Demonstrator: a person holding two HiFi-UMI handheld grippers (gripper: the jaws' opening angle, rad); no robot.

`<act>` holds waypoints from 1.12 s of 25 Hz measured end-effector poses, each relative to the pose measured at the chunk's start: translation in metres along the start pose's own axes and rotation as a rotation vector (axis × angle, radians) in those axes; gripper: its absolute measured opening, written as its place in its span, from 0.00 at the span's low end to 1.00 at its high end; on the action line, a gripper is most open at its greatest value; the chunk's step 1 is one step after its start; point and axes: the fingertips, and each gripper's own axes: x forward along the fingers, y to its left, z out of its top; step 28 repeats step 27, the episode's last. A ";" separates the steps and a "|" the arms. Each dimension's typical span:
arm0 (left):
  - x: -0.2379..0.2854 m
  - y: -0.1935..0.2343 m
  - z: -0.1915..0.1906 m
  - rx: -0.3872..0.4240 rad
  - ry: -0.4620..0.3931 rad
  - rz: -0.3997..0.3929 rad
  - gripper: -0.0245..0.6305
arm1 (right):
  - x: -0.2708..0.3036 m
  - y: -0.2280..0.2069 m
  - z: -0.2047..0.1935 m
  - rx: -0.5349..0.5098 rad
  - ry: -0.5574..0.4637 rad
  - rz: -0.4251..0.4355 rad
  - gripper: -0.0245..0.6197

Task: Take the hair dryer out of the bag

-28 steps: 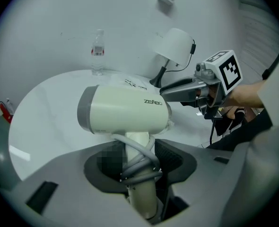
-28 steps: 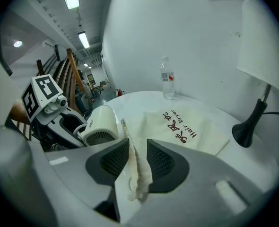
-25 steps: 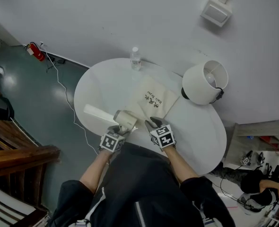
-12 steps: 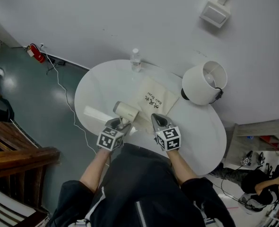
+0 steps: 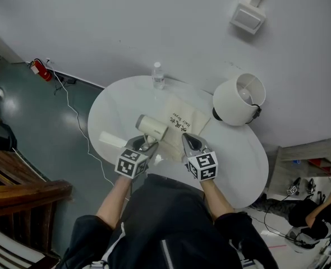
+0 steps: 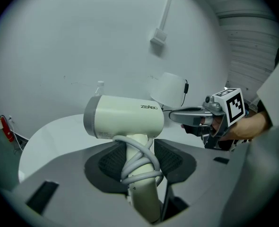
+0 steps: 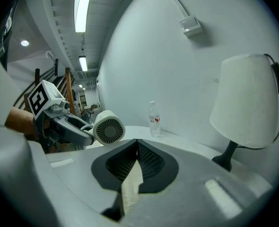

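One hair dryer (image 5: 152,126) is held clear of the one bag (image 5: 183,119), above the desk's (image 5: 118,102) near left part. The left gripper's (image 5: 145,145) fingers pinch its cord-wrapped handle. The right gripper's (image 5: 189,140) fingers press together on the bag's near edge. Farther off stand one bottle (image 5: 157,75) and one lamp (image 5: 238,101).

I saw a round white table (image 5: 241,161) against a pale wall (image 5: 126,21). A clear water bottle (image 5: 157,75) stood upright at its far edge, and a white-shaded table lamp (image 5: 238,101) stood to the bottle's right. On the grey floor (image 5: 36,122) lay a white cable (image 5: 77,118) near a small red object (image 5: 40,69).
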 end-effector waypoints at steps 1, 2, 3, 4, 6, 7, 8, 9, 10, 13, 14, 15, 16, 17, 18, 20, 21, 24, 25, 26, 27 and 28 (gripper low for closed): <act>0.001 0.000 0.002 -0.001 -0.006 0.000 0.33 | 0.000 -0.001 0.001 -0.001 -0.003 -0.004 0.04; 0.001 0.000 0.005 0.002 -0.009 0.001 0.33 | -0.001 -0.002 0.001 -0.001 -0.006 -0.008 0.04; 0.001 0.000 0.006 0.008 -0.008 0.001 0.33 | -0.001 -0.002 0.002 0.000 -0.008 -0.010 0.04; 0.000 0.000 0.007 0.014 -0.004 -0.001 0.33 | -0.001 -0.003 0.003 0.001 -0.011 -0.011 0.04; 0.002 0.000 0.007 0.013 -0.001 -0.006 0.33 | -0.001 -0.003 0.004 0.002 -0.015 -0.012 0.04; 0.002 0.000 0.006 0.013 0.002 -0.008 0.33 | -0.001 -0.003 0.004 0.002 -0.015 -0.012 0.04; 0.002 0.000 0.007 0.015 0.005 -0.009 0.33 | 0.000 -0.003 0.004 0.001 -0.015 -0.012 0.04; 0.002 0.000 0.008 0.018 0.006 -0.010 0.33 | 0.000 -0.003 0.004 0.001 -0.015 -0.013 0.04; 0.002 0.000 0.008 0.020 0.006 -0.011 0.33 | 0.001 -0.003 0.005 0.000 -0.016 -0.012 0.04; 0.002 0.001 0.010 0.022 0.000 -0.013 0.33 | 0.002 -0.001 0.005 -0.001 -0.017 -0.007 0.04; 0.002 0.000 0.010 0.022 -0.003 -0.016 0.33 | 0.003 0.000 0.005 -0.003 -0.018 -0.006 0.04; 0.002 0.000 0.010 0.020 -0.005 -0.018 0.33 | 0.003 0.001 0.006 -0.005 -0.018 -0.005 0.04; 0.002 0.001 0.010 0.019 -0.005 -0.019 0.33 | 0.004 0.002 0.006 -0.007 -0.017 -0.005 0.04; 0.002 0.001 0.011 0.017 -0.006 -0.020 0.33 | 0.004 0.002 0.006 -0.009 -0.015 -0.005 0.04; 0.001 0.000 0.012 0.017 -0.007 -0.021 0.33 | 0.004 0.002 0.006 -0.010 -0.014 -0.006 0.04; 0.000 0.000 0.014 0.019 -0.007 -0.017 0.33 | 0.004 0.003 0.007 -0.011 -0.014 -0.006 0.04; 0.000 0.001 0.013 0.020 -0.006 -0.013 0.33 | 0.004 0.003 0.007 -0.011 -0.014 -0.006 0.04; 0.002 0.003 0.007 0.017 0.001 -0.014 0.33 | 0.005 0.003 0.007 -0.010 -0.012 -0.006 0.04; 0.002 0.002 0.007 0.020 0.001 -0.017 0.33 | 0.005 0.003 0.007 -0.010 -0.010 -0.007 0.04; 0.001 0.001 0.008 0.025 0.001 -0.020 0.33 | 0.004 0.004 0.006 -0.010 -0.008 -0.007 0.04; 0.001 0.001 0.008 0.031 0.000 -0.022 0.33 | 0.004 0.004 0.005 -0.010 -0.006 -0.007 0.04; 0.001 0.001 0.008 0.031 0.000 -0.022 0.33 | 0.004 0.004 0.005 -0.010 -0.006 -0.007 0.04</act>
